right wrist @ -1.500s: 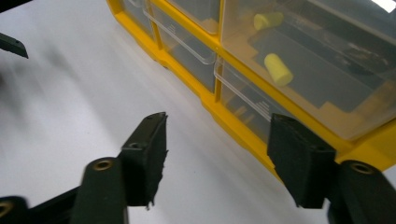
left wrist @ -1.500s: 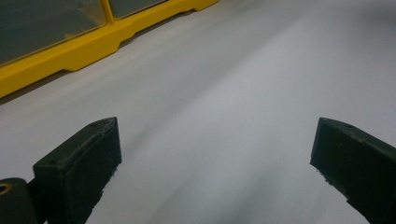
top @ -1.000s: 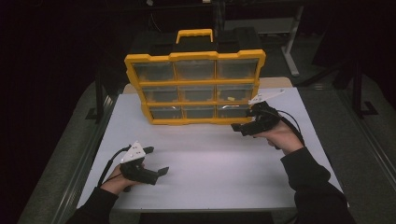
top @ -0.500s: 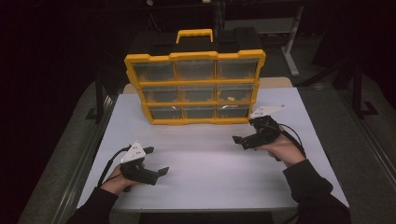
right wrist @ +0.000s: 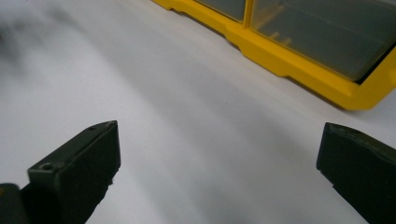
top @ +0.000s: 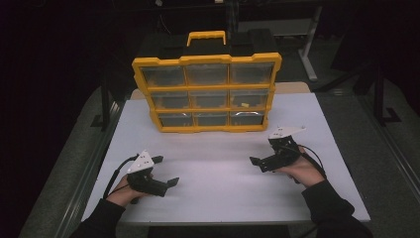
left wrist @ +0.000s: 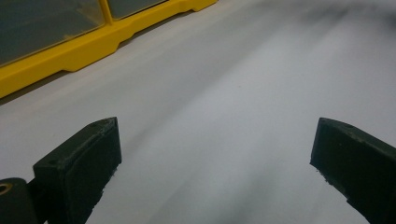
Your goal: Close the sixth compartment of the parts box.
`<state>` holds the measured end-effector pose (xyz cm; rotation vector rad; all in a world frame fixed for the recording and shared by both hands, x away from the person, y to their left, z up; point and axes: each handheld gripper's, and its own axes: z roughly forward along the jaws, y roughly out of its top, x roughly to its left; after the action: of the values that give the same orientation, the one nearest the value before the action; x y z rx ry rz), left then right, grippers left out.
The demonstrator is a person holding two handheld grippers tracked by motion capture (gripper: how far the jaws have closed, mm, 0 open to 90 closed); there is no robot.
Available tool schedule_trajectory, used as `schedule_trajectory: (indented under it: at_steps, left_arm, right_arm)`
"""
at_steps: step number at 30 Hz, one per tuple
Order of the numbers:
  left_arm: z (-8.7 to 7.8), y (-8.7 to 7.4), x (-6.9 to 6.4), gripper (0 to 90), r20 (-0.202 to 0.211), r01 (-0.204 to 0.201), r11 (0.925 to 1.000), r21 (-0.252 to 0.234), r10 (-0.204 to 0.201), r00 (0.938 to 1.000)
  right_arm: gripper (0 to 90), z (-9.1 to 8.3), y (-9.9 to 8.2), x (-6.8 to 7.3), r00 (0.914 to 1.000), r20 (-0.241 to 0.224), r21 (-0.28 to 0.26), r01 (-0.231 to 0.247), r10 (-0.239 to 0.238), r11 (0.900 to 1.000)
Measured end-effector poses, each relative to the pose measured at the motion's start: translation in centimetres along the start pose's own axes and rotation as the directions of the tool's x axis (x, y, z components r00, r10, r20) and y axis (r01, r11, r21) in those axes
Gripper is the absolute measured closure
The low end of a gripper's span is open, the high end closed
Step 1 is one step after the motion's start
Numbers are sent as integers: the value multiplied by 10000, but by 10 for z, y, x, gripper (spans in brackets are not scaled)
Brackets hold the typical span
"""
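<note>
**Organizer upright and easy to tip, both claws apart and empty**

High view: yellow plastic organizer (top: 207,94) stands upright at the far middle of the white table (top: 223,198), its clear drawers facing the person, black handle block behind. The left gripper (top: 166,171) and the right gripper (top: 257,162) rest well short of it. A hard push on an upper drawer could topple the tall, thin case backward.

Left gripper view: matte black blocky jaws spread wide, nothing between; smooth table, glossy yellow base rim (left wrist: 70,56) at upper left.

Right gripper view: jaws have just been opening, nothing between them; translucent drawer fronts (right wrist: 322,32) look slick, so pads may slip.
</note>
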<state>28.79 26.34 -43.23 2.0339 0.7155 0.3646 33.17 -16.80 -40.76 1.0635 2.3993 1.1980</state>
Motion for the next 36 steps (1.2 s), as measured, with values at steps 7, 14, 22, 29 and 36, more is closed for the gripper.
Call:
schedule_trajectory:
  at_steps: [7,14,22,29,36]
  left_arm:
    - [0,0,0,12,6,-16,10000,18,16,10000]
    - [0,0,-1,12,-4,-53,10000,39,53,10000]
    - [0,0,-1,12,-2,-75,10000,44,75,10000]
    - [0,0,-1,12,9,-98,9999,54,98,10000]
    - [0,0,0,12,-9,-112,9999,86,112,9999]
  right_arm:
    - [0,-3,-18,4,9999,-1,-137,-148,148,9998]
    - [0,-4,-34,5,9998,99,-49,-152,152,9999]
    - [0,-8,-48,6,9990,229,-44,-376,376,9993]
    - [0,-7,-50,6,9992,190,15,-349,349,9994]
    - [0,-4,-51,7,9996,181,192,-239,235,9995]
